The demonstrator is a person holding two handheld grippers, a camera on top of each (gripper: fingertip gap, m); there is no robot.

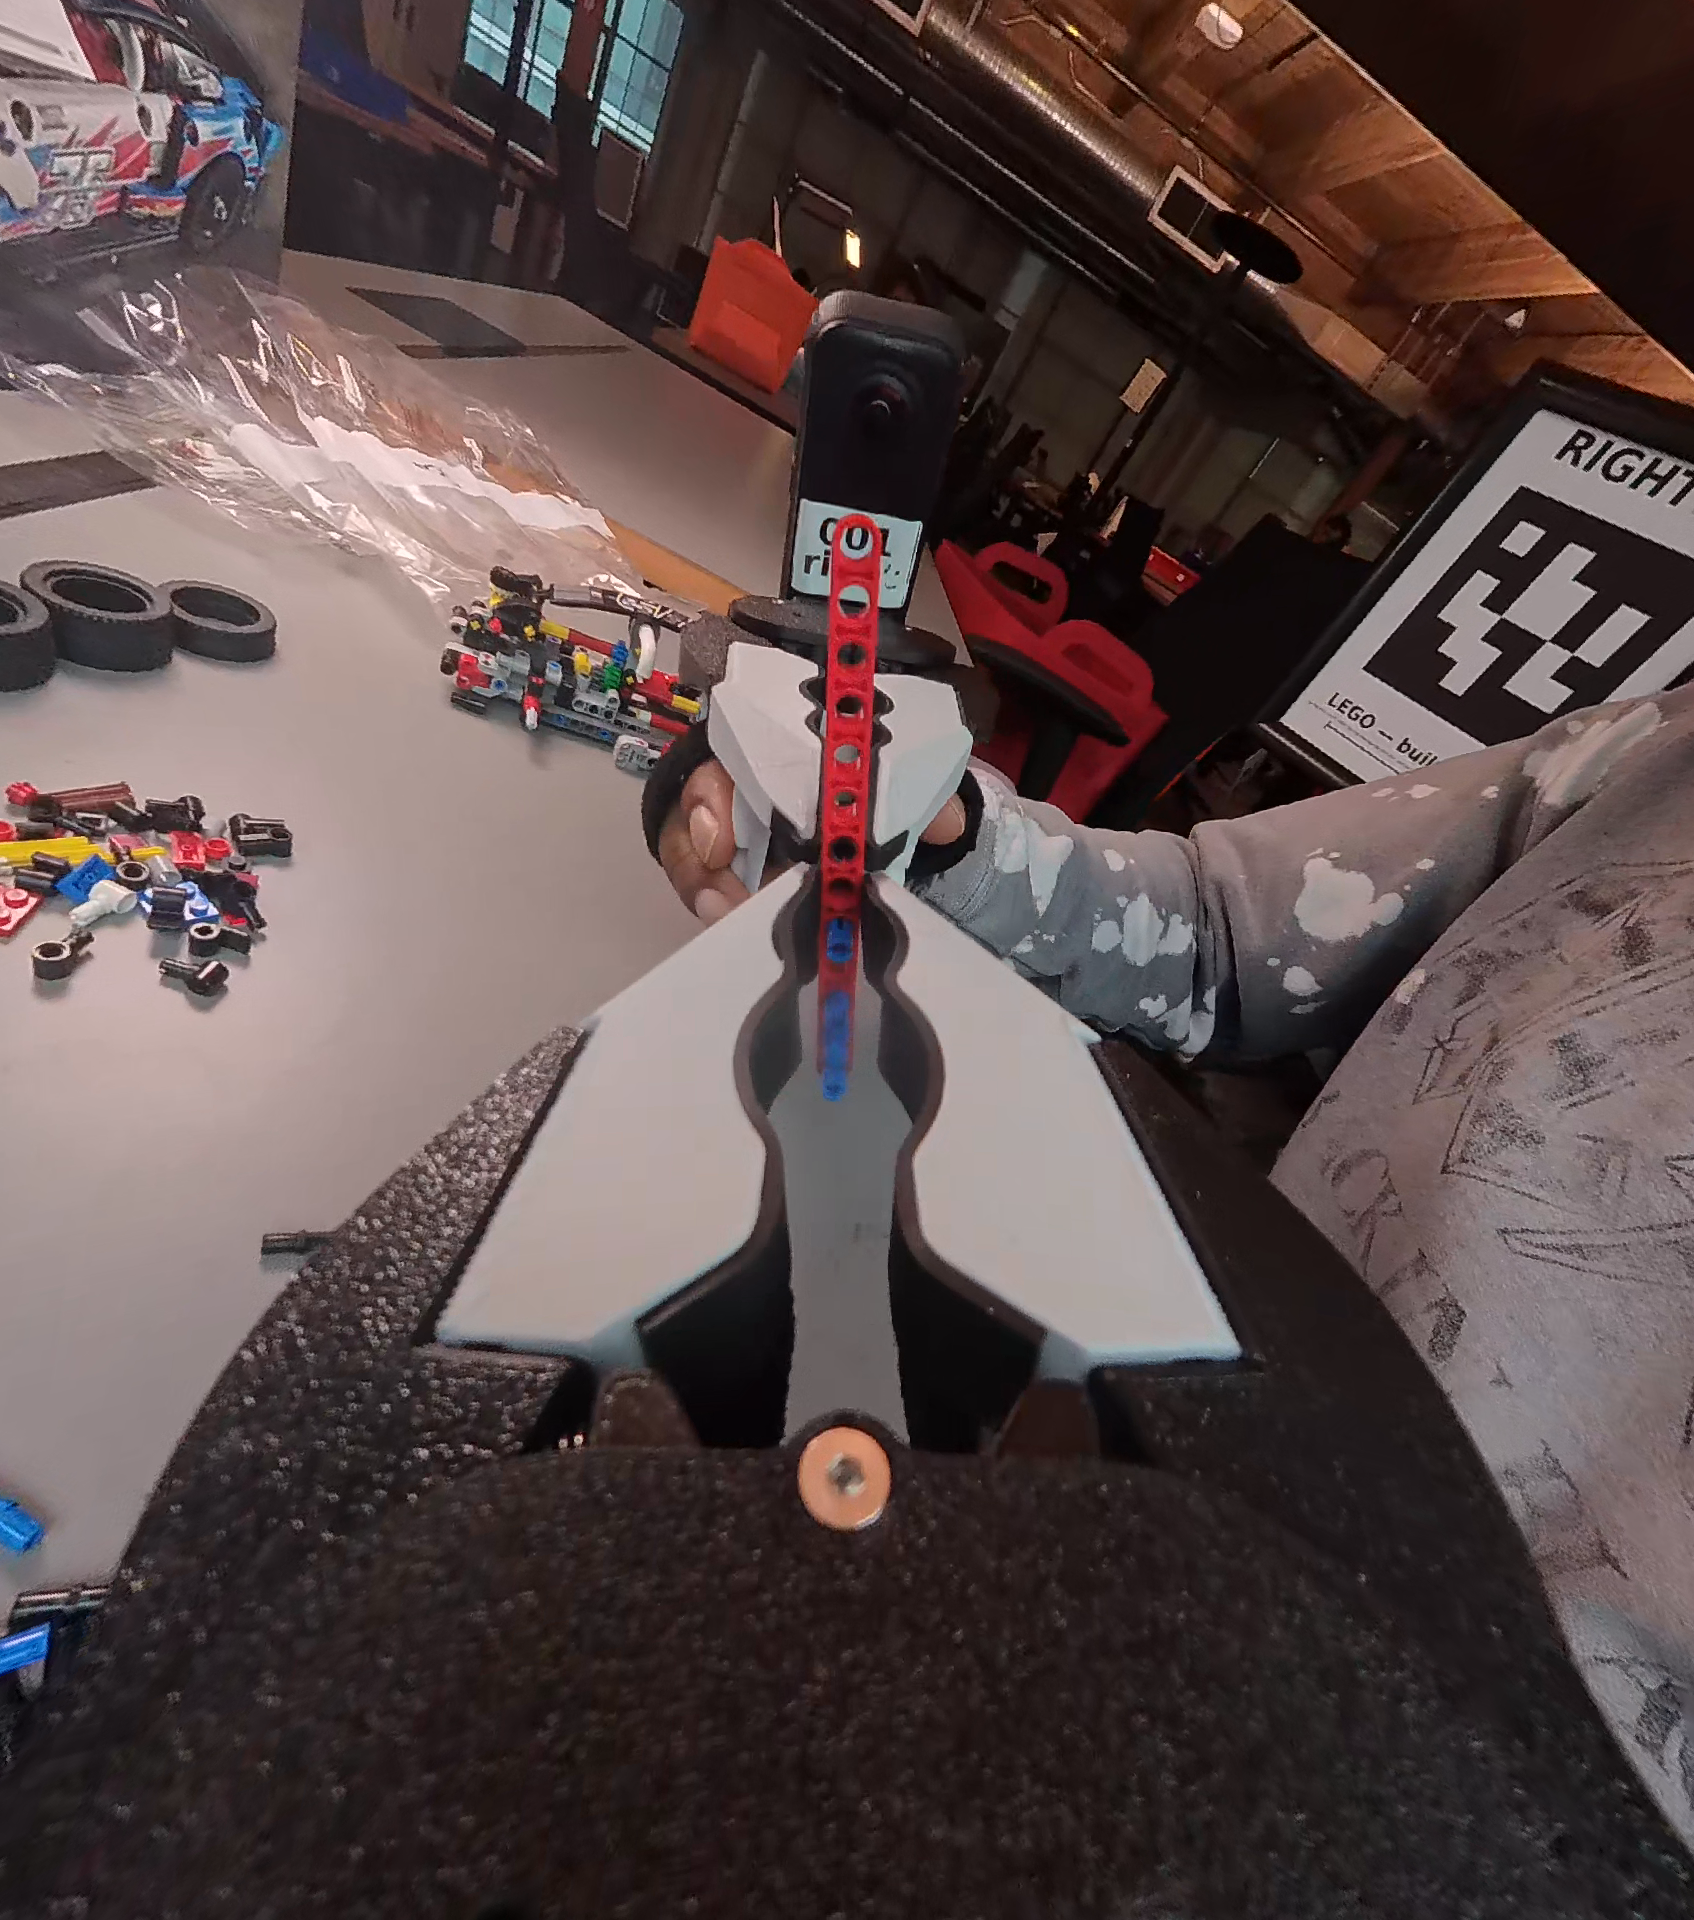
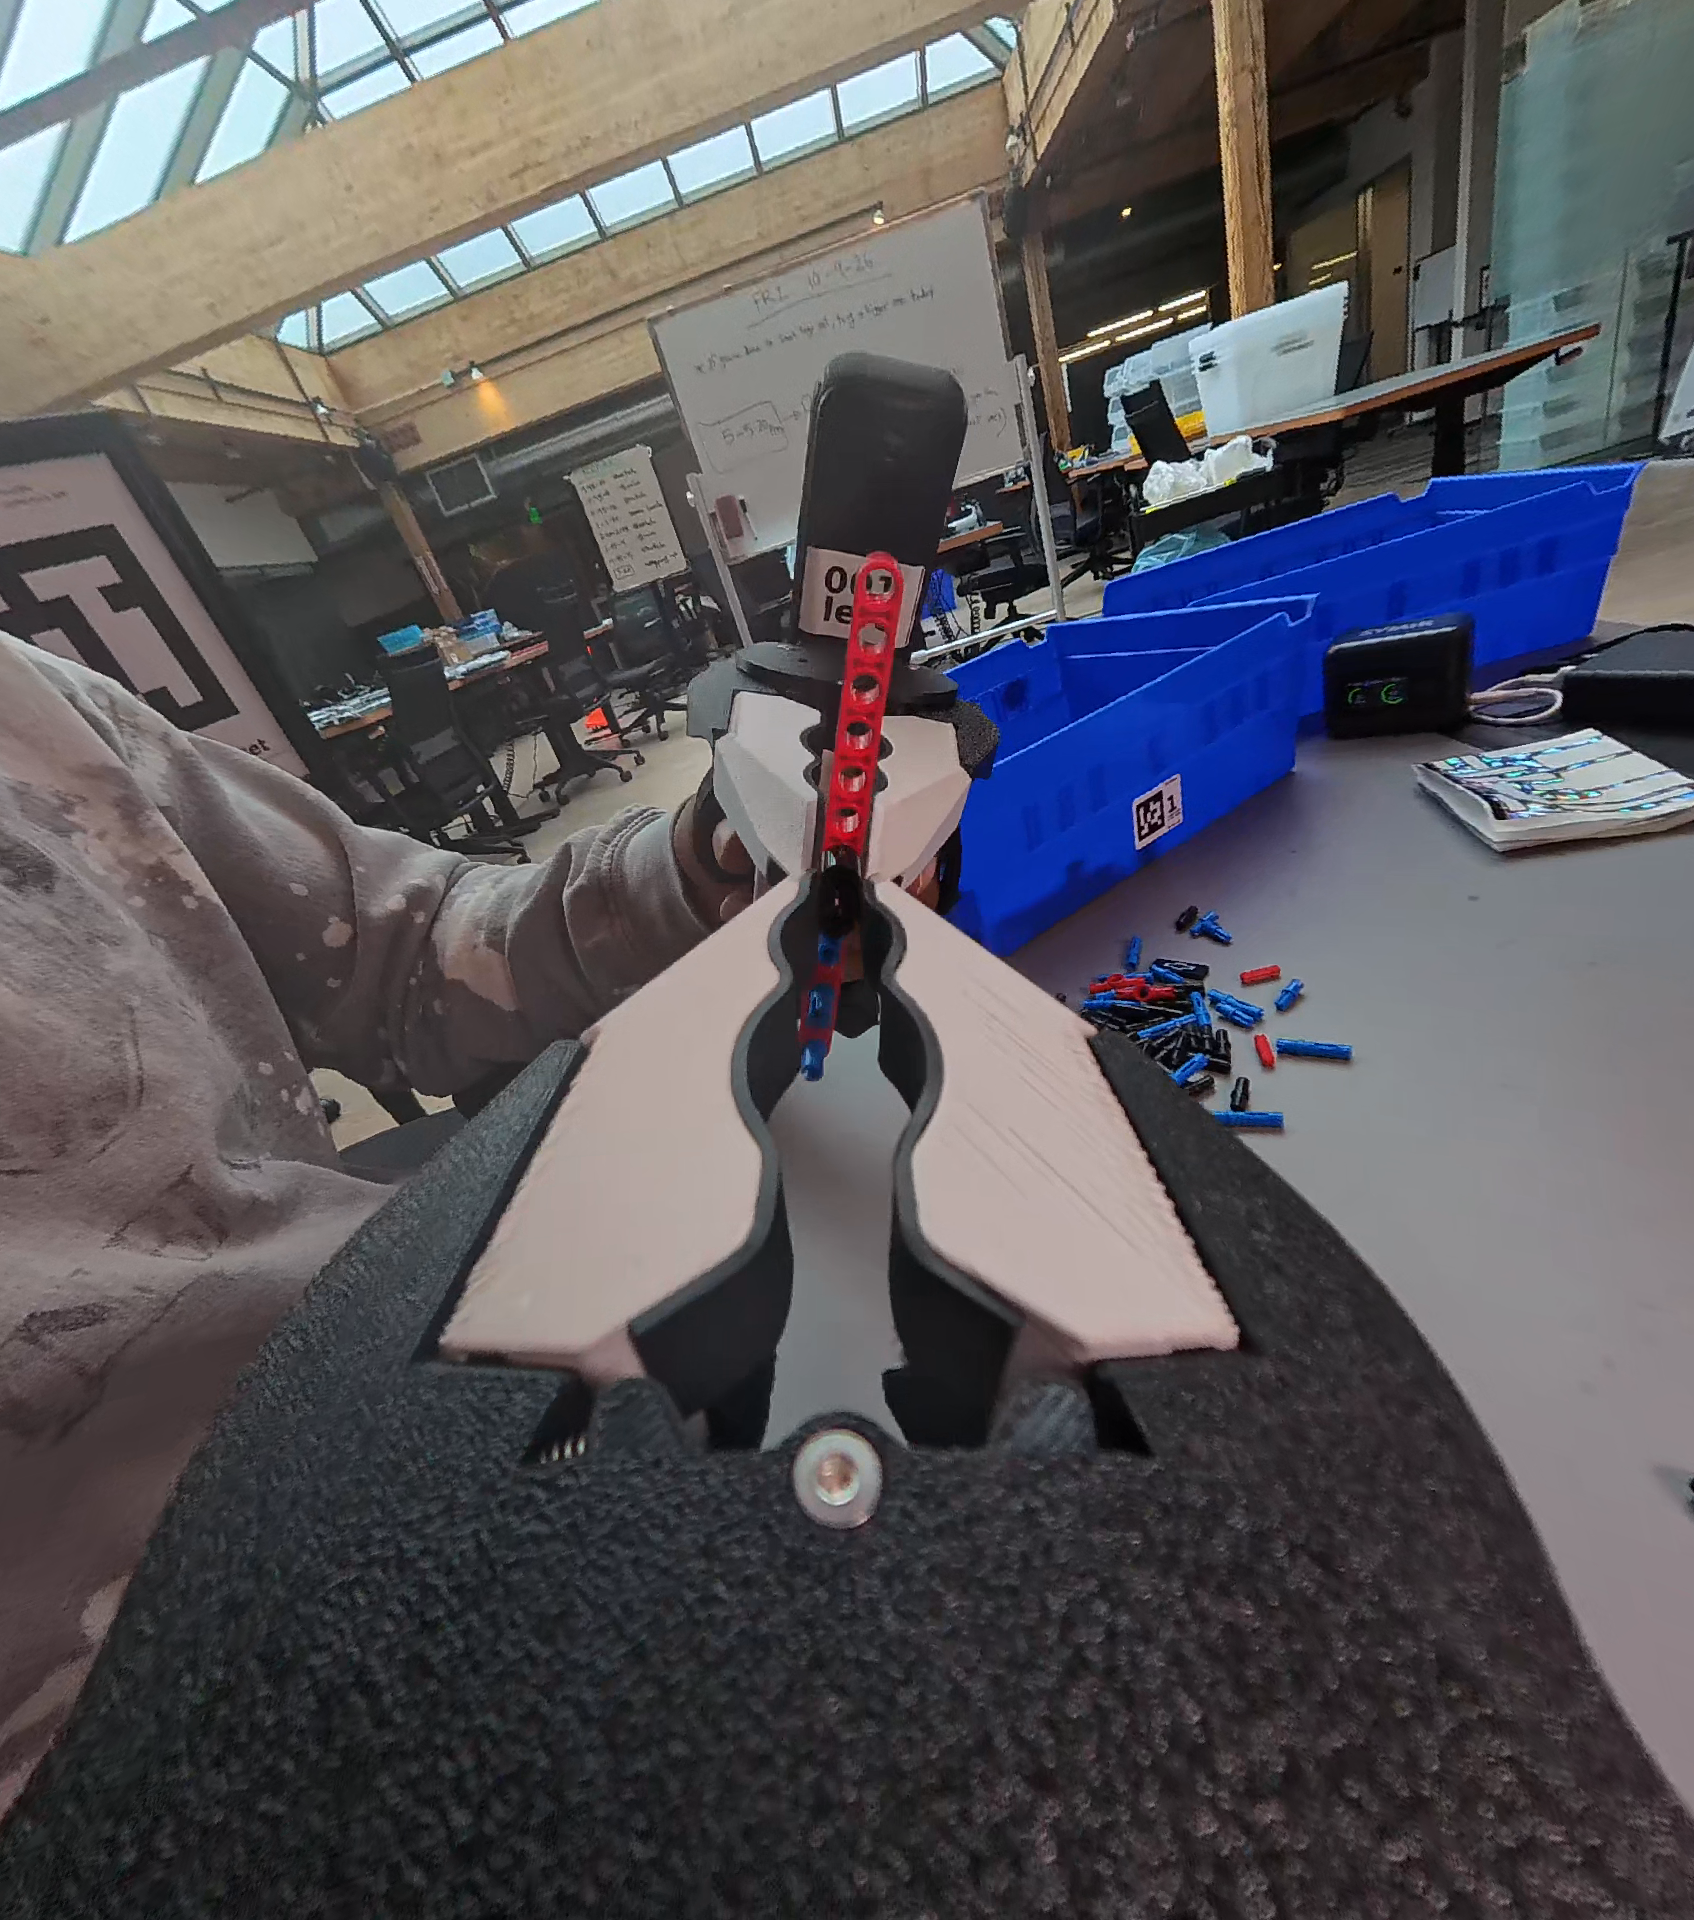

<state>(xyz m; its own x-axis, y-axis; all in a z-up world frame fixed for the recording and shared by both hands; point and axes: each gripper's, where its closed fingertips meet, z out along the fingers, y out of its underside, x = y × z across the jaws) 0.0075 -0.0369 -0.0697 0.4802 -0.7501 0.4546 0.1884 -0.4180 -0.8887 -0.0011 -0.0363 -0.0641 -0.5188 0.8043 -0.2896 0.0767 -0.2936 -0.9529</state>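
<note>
Writing present but not transcribed: white label on black camera (image 1: 858, 556), framed black-and-white marker sign (image 1: 1570, 603), printed car poster (image 1: 64, 135), handwritten whiteboard (image 2: 822, 343), paper lists (image 2: 627, 516), small tag on blue bin (image 2: 1157, 810), second marker sign (image 2: 64, 582).

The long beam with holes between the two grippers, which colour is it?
Red beam, with blue pins; clearest in the left wrist view.
</note>
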